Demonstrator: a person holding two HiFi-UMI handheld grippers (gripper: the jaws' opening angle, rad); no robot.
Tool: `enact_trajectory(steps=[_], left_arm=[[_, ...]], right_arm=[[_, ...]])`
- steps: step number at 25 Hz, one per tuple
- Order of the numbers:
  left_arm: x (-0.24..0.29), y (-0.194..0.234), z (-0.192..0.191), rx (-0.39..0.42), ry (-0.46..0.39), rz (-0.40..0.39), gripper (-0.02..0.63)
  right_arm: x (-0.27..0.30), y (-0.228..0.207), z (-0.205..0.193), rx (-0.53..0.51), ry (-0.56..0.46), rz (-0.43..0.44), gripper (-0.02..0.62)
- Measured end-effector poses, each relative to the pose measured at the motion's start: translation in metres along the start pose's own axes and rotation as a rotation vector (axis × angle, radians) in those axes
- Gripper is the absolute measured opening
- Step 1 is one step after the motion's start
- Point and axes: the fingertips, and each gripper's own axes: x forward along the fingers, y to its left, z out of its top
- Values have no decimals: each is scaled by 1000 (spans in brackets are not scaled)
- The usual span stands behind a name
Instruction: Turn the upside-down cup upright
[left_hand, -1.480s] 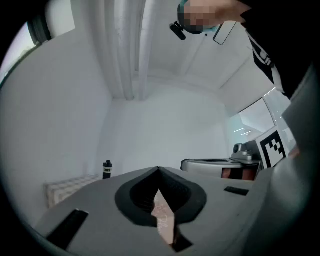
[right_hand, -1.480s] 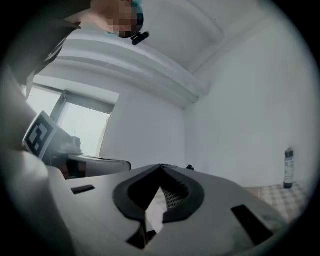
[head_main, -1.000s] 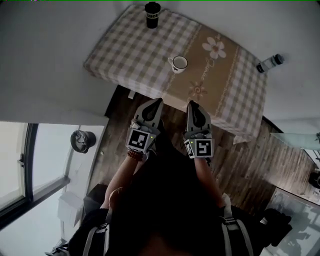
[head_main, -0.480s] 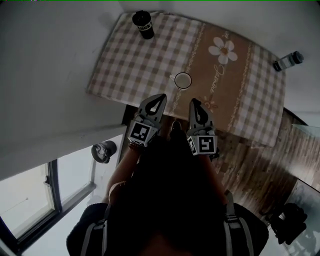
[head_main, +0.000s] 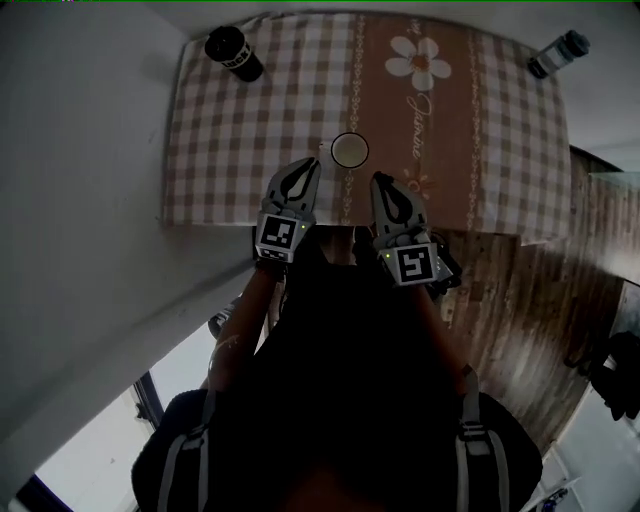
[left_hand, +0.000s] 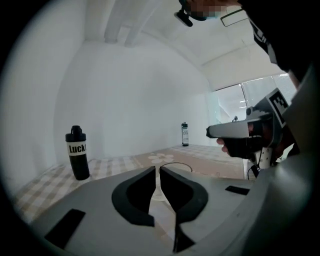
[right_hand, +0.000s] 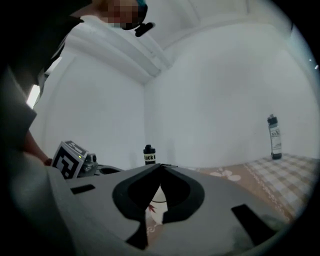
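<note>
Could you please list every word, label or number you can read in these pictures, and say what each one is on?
"Luck": white band on the black bottle; whatever follows curves out of view.
Cursive word beside the flower on the tablecloth: too blurred to read.
Label on the clear bottle: too small to read.
Nothing else is legible.

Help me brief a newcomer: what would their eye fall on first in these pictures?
The white cup stands alone near the front edge of the checked tablecloth, at the edge of its brown flowered strip. Just short of it hover the left gripper, jaws just opening a crack, nothing between them, and the right gripper, shut. A black bottle and a clear bottle mark the far corners.
</note>
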Motion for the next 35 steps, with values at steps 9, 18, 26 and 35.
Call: enact_trajectory(steps=[9,18,26,35], left_arm=[[29,22,-41,-98,83,24,111],[52,16,-74,-102,173,28,126],[64,12,-80,-137,185,49,92],[67,20,-56,-142,130,76,60]], right_arm=[[12,-7,-6,33,33,-51,6],[12,-16,-15,67,46,-16,6],[4,-30,-22,56,65,20,6],[9,5,-39,-19,134,200,6]])
